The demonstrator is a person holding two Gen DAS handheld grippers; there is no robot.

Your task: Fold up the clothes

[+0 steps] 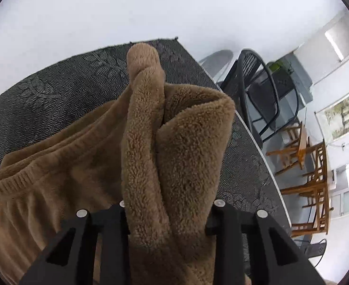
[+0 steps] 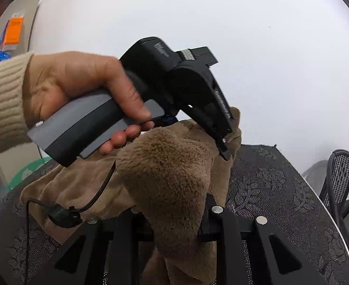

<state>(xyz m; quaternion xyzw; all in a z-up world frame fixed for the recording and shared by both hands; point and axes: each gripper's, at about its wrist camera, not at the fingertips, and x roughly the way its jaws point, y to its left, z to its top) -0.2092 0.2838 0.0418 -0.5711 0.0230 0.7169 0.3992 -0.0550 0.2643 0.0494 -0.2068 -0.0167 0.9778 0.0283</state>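
Dark patterned tablecloth [image 1: 43, 90] spread over a table, filling the lower part of both wrist views; white wall behind it. Taken as landmark: the brown fleece garment [image 1: 188, 142].

Garment lying partly on the cloth, ribbed hem [image 1: 12, 182] to its left side in the left wrist view, rest of the fabric bunched and lifted off the cloth in thick folds. One rounded fold standing up at the garment's far end, another wide fold curling to the right of it.

Beyond the garment's right edge, off the table: black mesh chair [image 1: 257, 87], then wooden chairs [image 1: 312, 178] further back. In the right wrist view, left of the garment, green plastic stool [image 2: 29, 171] partly hidden below the table edge.

Above the garment in the right wrist view: a hand [image 2: 79, 83] in a cream ribbed sleeve [image 2: 1, 104], wrapped round a grey handle. Black cable [image 2: 62, 213] hanging from that handle, draped on the garment's lower left part.

Left gripper [image 2: 224, 147] angled down into the garment's raised top edge, jaws narrowed and pinching fleece between them. Right gripper [image 2: 174, 228] at the garment's near end, jaws drawn in tight on a thick bundle of fleece rising between them.
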